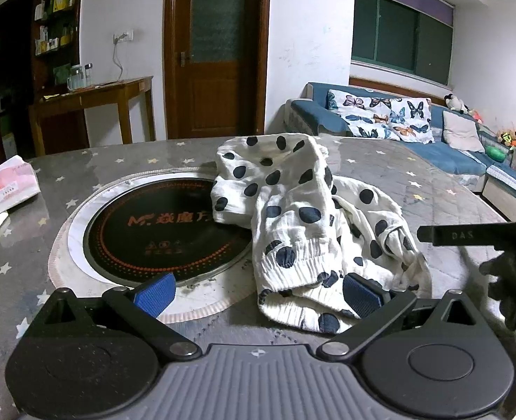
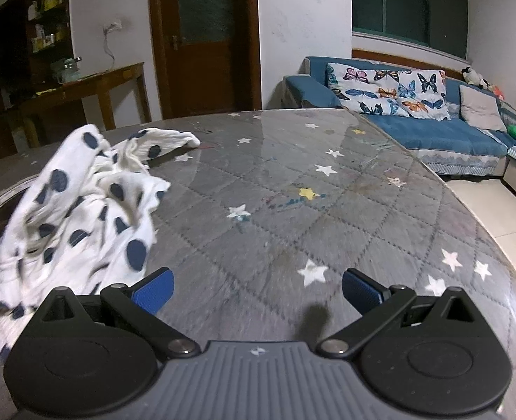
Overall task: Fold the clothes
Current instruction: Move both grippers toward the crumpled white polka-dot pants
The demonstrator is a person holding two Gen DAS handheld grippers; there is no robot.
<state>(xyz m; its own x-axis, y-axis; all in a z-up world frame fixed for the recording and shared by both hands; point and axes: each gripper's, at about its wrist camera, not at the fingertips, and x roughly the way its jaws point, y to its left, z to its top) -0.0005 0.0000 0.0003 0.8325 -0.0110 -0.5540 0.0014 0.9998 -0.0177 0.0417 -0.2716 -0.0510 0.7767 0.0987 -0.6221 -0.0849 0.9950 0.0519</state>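
Rightward, bare table [image 2: 328, 189] beside crumpled garment [image 2: 82, 210].

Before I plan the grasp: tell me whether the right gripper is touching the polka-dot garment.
Apart. In the right wrist view the right gripper is open over bare table cover, and the polka-dot garment lies left of its left finger, gap visible.

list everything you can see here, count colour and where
garment: 1, white with navy dots, crumpled mid-table, partly over the cooktop
cooktop: 1, black, set into the table
table: 1, grey with stars
tissue pack: 1, pink and white, table's left edge
sofa: 1, blue, right
butterfly cushion: 1, white
door: 1, brown, behind
side table: 1, wooden, left
left gripper: open, at the garment's near hem
right gripper: open, over bare table
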